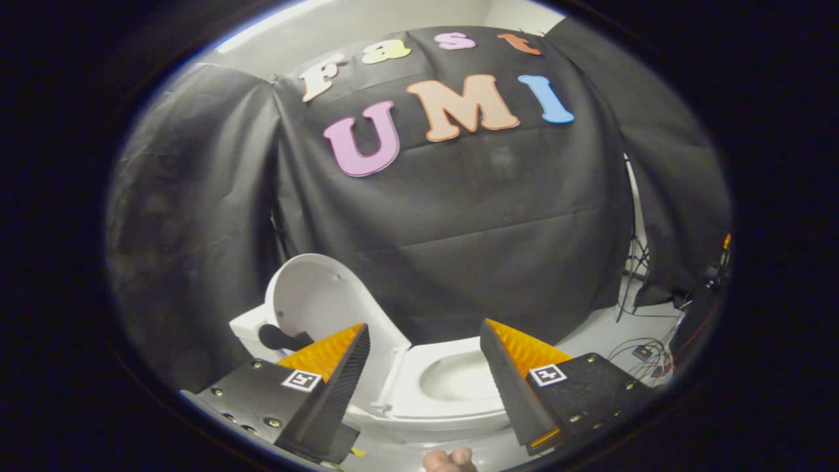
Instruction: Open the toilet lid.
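A white toilet stands on the floor below and beyond my fingers. Its lid is raised upright, leaning back toward the tank, with the lid's inner face turned to the bowl. The seat ring lies down around the bowl, which shows between my fingers. My gripper is open, fingers wide apart, with nothing between them; it hovers above the toilet and touches neither lid nor seat. A dark rounded part sits by the tank behind the left finger.
Black cloth walls close in behind and to the left of the toilet. Cables and a light stand lie on the pale floor at the right. A person's fingers peek in beneath the gripper.
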Motion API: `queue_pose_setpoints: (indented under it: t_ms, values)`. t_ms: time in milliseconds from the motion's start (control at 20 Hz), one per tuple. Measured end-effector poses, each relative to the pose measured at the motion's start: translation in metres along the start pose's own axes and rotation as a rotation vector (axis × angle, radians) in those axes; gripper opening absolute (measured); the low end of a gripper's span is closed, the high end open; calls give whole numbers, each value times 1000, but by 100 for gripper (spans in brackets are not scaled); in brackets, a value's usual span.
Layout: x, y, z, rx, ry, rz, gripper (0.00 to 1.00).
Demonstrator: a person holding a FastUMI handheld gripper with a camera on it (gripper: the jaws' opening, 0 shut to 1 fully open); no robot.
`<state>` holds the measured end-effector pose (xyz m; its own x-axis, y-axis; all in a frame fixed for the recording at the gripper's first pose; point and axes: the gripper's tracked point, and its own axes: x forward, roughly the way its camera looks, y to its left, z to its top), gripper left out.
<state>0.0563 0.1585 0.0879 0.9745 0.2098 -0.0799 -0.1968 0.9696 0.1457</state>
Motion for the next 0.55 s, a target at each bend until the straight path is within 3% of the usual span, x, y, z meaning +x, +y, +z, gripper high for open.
queue_pose_setpoints:
  t_ms: [350, 550]
  values:
    - [-5, -78, -14, -43, 27, -97, 99]
    - [-5, -88, -11, -32, 26, -95, 99]
